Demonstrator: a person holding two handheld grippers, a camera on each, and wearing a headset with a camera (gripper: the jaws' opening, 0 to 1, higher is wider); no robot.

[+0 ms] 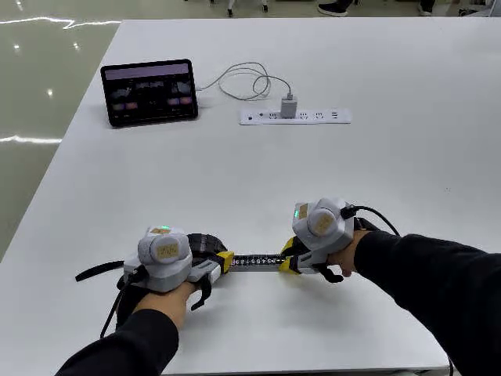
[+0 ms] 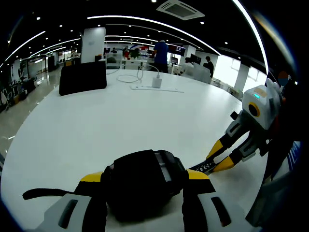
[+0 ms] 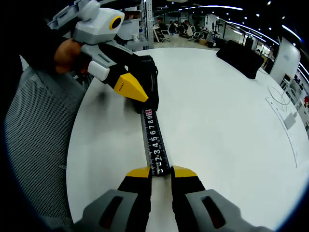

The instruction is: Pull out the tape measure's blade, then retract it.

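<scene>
The left gripper [image 2: 145, 176] is squeezing the chunky black plastic tape measure case [image 1: 205, 247] between both jaws, closed tight round it. The case is sitting on the flat white worktop [image 1: 313, 172], close to its near edge & left of the middle. The right gripper [image 3: 160, 171] is pinching the tip of the thin pale metal blade with black numbers [image 3: 154, 140], jaws nearly shut on it. A short bit of blade is showing between the two, lying along the near edge, so the pull is just getting going, I think.

To do it well:
- The left side is doing the holding, so the case should not be sliding or tipping.
- The right side should be pulling straight & level, away from the case. Going up or sideways may bend the blade or let it slip out.
- Going slow is best, esp. when letting the blade back in, as it could snap back fast.
</scene>
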